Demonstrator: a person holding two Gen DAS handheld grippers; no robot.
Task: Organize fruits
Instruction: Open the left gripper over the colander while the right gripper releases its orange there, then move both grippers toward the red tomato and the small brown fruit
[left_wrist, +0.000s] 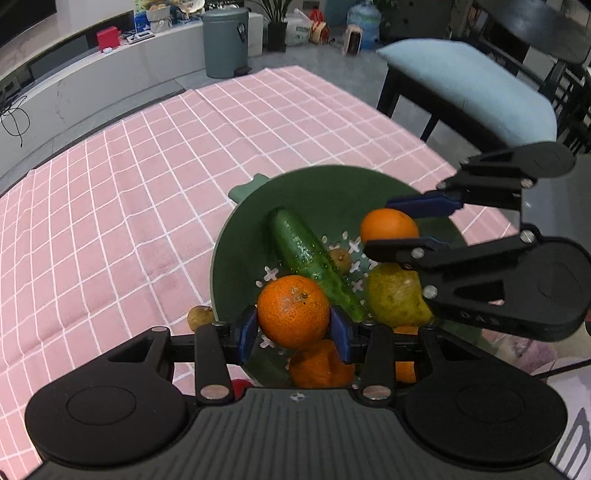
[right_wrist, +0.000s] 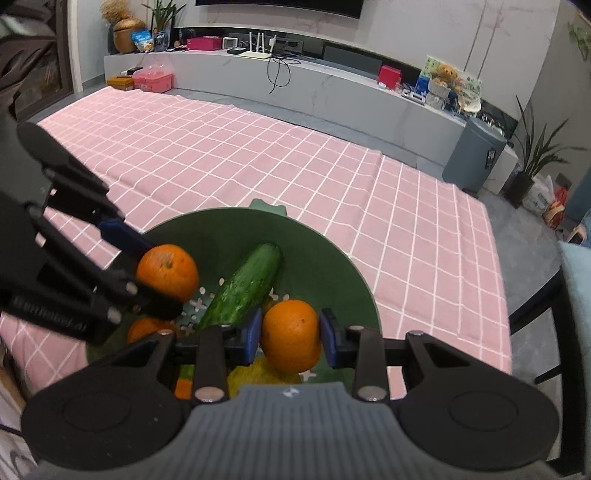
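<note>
**2 oranges hanging over an already crowded bowl**

Both tools are busy: the left tool is clamped on an orange, and the right tool is pinching a smaller orange. Both hang right above the green strainer bowl on the pink checked surface.

My worry is that the 2 tools are really close together over the bowl, so they could bump. The bowl already holds a cucumber, a pear and more oranges, so a dropped orange might roll off the pile.

The oranges look bright, firm and a bit dimpled, with round, slippery skins.
</note>
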